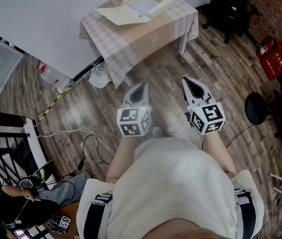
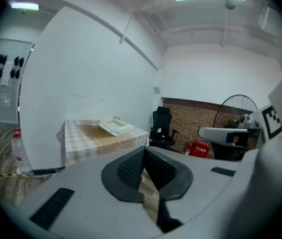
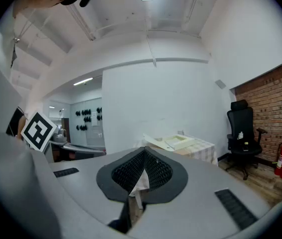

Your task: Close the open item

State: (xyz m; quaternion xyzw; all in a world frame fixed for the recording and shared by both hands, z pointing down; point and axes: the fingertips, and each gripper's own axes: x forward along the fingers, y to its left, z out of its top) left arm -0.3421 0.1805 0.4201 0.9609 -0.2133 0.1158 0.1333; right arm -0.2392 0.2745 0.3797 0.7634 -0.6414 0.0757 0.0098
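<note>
Both jaw pairs, left gripper [image 1: 139, 87] and right gripper [image 1: 194, 85], are pressed together on nothing; the open box [image 1: 144, 4] sits on the far table [image 1: 136, 41], well apart; step close first, then fold its lid [image 1: 120, 16] over.

Overhead, the operator wears a loose cream top [image 1: 181, 183], flanked by white side panels crossed by black straps [image 1: 95, 214] with grey buckles. The pale grey left tongs [image 1: 140, 88] and right tongs [image 1: 194, 85] have dark pointed tips. Each carries a white cube [image 1: 133, 121] printed with black square markers.
</note>
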